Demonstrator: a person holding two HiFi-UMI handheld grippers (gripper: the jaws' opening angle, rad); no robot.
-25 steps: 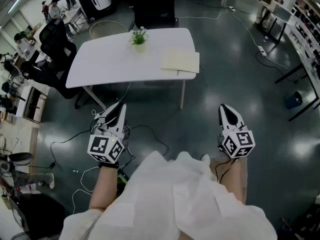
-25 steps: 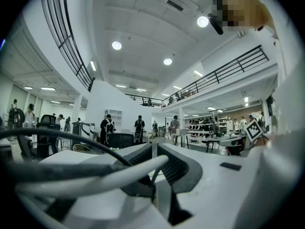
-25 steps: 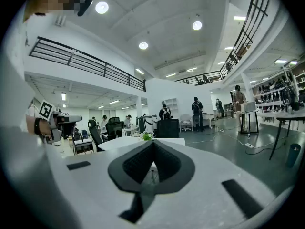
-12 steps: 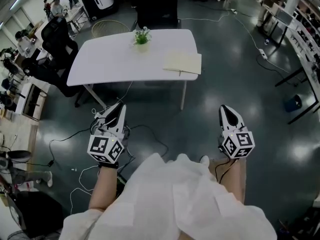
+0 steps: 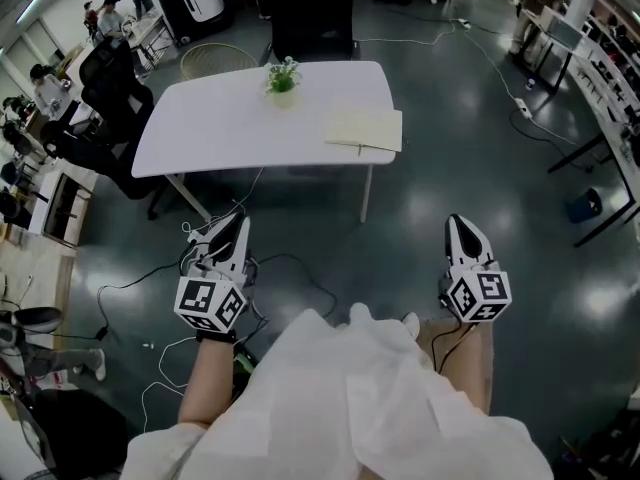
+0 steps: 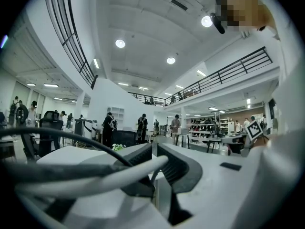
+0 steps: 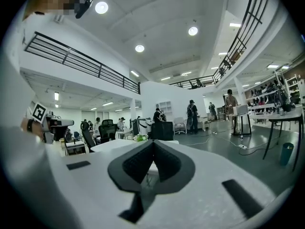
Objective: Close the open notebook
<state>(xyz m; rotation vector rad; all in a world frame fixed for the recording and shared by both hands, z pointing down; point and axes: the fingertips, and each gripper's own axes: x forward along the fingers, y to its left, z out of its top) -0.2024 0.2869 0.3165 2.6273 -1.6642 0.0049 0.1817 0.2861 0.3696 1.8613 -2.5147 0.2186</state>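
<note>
An open cream notebook (image 5: 364, 130) lies flat near the right edge of a white table (image 5: 220, 118), with a pen-like stick at its front edge. My left gripper (image 5: 240, 221) and right gripper (image 5: 457, 221) are held level close to my body, well short of the table, over the dark floor. Both are shut with nothing between their jaws. In the left gripper view the jaws (image 6: 154, 147) meet at the tips, with the table top (image 6: 71, 152) beyond them. The right gripper view shows its jaws (image 7: 153, 143) pressed together and pointing toward the table (image 7: 114, 144).
A small potted plant (image 5: 282, 75) stands at the table's back middle. Black office chairs (image 5: 110, 78) sit left of the table and another (image 5: 312, 18) behind it. Cables (image 5: 290, 268) run across the floor by my left gripper. A blue bin (image 5: 588, 203) and desks stand at the right.
My left gripper has drifted slightly lower in the head view. The right one has hardly shifted. Both stay shut, and the notebook lies open as before.
</note>
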